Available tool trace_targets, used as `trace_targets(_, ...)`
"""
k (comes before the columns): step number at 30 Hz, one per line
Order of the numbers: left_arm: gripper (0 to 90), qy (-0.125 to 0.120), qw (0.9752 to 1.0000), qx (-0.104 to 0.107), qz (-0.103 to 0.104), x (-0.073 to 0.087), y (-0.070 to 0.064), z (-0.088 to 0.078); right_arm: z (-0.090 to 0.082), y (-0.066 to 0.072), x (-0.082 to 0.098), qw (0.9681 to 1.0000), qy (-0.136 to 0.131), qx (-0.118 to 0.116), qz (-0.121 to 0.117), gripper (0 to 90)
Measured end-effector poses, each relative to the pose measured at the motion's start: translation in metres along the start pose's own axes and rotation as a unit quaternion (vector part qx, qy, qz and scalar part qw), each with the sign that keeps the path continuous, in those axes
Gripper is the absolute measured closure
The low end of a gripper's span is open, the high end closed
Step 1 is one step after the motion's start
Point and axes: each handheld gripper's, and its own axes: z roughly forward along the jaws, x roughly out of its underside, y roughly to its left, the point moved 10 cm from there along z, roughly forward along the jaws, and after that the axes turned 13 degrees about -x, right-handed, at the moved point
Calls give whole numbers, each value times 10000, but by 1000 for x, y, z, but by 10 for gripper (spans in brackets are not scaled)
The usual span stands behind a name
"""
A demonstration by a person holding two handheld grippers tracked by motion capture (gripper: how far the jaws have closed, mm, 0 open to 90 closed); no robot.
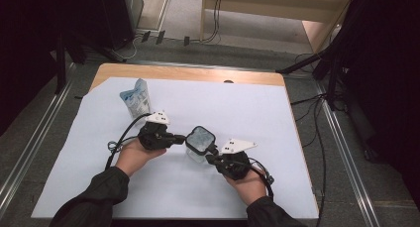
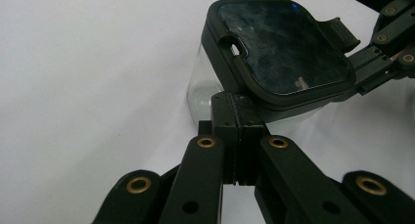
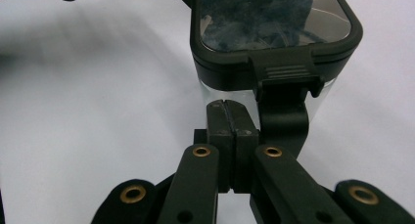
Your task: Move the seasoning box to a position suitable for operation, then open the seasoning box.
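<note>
**Both grippers closed at a lidded clear box, lid still on**

Forearms in dark sleeves enter from the bottom of the high view, each hand holding a gripper over a white sheet (image 1: 163, 187) that covers the table (image 1: 188, 74).

At far left, toward the back, a blue-and-white carton (image 1: 135, 99) stands on the sheet, well apart from the hands and untouched.

Next, the left gripper (image 1: 181, 137) points right at the box (image 1: 200, 144), a clear container with a black-framed lid (image 2: 285, 47), which sits on the sheet between the two hands. In the left gripper view its jaws are pressed together with nothing between them, their tips against the box's lower edge under the lid rim.

At right, the right gripper (image 1: 212, 155) points back toward the box. In the right gripper view its jaws are also fully closed and empty, tips just beside the lid's latch tab (image 3: 285, 72).

Judging by this, the work is at its start: the lid is still seated, the latch looks unopened, and opening it seems to remain.
</note>
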Motion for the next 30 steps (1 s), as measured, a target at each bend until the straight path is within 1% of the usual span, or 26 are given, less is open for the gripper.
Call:
trace_targets(3,900,24,10000,25,29,1,0,-1,0,-1,0,10000,2,-28,29,900)
trace_targets(5,900,15,10000,-15,42,1,-1,-1,-1,-1,0,10000,7,-28,39,900)
trace_targets(9,900,13,10000,30,86,2,-3,-1,-1,-3,-1,10000,-1,-24,33,900)
trace_targets(11,900,43,9999,24,123,3,-4,-1,-2,-5,-1,10000,-8,-35,43,900)
trace_targets(12,900,51,9998,27,180,3,-5,-2,-4,-7,-1,10000,-25,-36,77,900)
trace_targets(13,900,51,9998,27,180,3,-5,-2,-4,-7,-1,10000,-25,-36,77,900)
trace_targets(14,900,41,9997,14,222,3,-7,-2,-6,-11,-2,9999,-71,-17,102,900)
trace_targets(16,900,48,9997,74,225,3,-9,-2,-9,-15,-2,9998,-79,23,153,900)
trace_targets(17,900,48,9997,74,225,3,-9,-2,-9,-15,-2,9998,-79,23,153,900)
trace_targets(19,900,29,9997,70,235,3,-11,-1,-11,-19,-1,9997,-118,29,225,900)
trace_targets(20,900,-6,9998,92,201,4,-12,-1,-11,-22,-1,9996,-137,26,239,900)
trace_targets(21,900,-6,9998,92,201,4,-12,-1,-11,-22,-1,9996,-137,26,239,900)
trace_targets(22,900,73,9996,99,243,6,-14,1,-13,-24,-1,9996,-142,43,242,900)
trace_targets(27,900,57,9996,106,252,6,-17,2,-14,-30,-2,9995,-156,99,269,900)
trace_targets(28,900,47,9996,108,252,6,-18,2,-15,-32,-2,9993,-178,107,323,900)
trace_targets(29,900,47,9996,108,252,6,-18,2,-15,-32,-2,9993,-178,107,323,900)
trace_targets(30,900,45,9996,142,250,5,-20,3,-15,-33,-2,9991,-194,113,357,900)
